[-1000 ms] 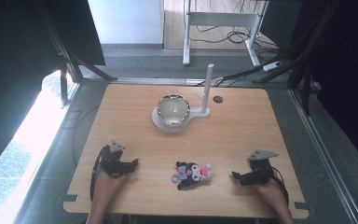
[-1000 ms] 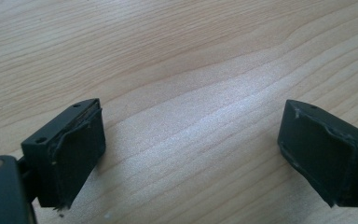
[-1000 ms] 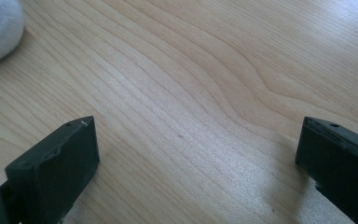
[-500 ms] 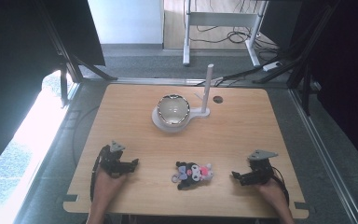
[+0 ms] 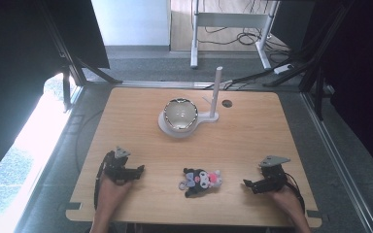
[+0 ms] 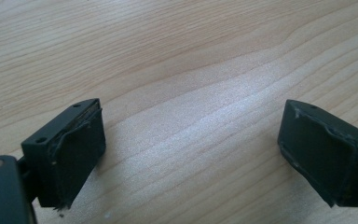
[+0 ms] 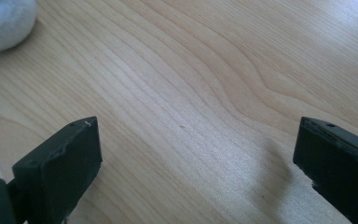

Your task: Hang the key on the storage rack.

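Both grippers resting low on the wooden table (image 5: 252, 145): left gripper (image 5: 137, 171) at lower left of the high view, right gripper (image 5: 248, 184) at lower right, each with jaws spread wide over bare wood, nothing between them. Small plush toy (image 5: 201, 178) lying bottom centre, between the two, touching neither. Metal bowl (image 5: 180, 114) on a white stand (image 5: 214, 92) farther up, well apart. Likely trouble: pinching only a soft ear or limb, letting the toy sag, twist or slip free; approaching too flat, nudging it away.

bare forearms; each hand grips a black two-jaw gripper, left gripper (image 5: 137, 171) and right gripper (image 5: 248, 184), each with a grey three-cornered top plate, black cable, screw-holed jaw blocks.
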Demonstrator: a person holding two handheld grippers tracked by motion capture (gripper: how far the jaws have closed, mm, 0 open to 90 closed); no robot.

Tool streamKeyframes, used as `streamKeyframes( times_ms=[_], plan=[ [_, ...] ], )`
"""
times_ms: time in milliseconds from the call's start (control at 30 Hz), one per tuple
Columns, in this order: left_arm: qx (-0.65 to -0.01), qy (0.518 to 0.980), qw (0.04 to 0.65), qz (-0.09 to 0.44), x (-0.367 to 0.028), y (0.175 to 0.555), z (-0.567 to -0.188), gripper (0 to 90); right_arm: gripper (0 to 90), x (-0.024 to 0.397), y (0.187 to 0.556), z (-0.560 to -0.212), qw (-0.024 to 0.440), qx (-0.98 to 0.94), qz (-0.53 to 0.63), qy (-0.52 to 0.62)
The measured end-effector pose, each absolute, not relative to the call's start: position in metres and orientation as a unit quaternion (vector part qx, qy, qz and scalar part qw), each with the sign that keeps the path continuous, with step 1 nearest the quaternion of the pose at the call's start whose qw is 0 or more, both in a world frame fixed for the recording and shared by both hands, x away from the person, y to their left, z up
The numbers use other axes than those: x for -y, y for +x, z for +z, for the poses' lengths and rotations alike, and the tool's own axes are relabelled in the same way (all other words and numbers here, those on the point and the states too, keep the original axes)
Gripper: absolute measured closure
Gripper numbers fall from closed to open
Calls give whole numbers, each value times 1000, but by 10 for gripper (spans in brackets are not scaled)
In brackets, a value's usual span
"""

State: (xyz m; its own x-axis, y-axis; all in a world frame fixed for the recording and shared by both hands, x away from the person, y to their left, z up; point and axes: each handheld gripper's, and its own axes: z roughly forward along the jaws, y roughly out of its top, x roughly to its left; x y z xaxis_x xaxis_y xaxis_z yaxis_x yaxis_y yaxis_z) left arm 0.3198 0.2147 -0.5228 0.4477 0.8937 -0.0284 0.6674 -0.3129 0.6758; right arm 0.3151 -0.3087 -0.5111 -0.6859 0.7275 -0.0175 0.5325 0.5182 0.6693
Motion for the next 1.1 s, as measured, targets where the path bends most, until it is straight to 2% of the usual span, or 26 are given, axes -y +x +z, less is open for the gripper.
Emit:
streamKeyframes(
  times_ms=[600, 1100],
  plan=[
    [-494, 790, 316, 179, -215, 320, -523, 74, 16, 296, 318, -489, 127, -890, 309, 309],
    [-494, 790, 316, 179, -215, 320, -523, 74, 28, 265, 330, -473, 83, -921, 276, 263]
  ],
)
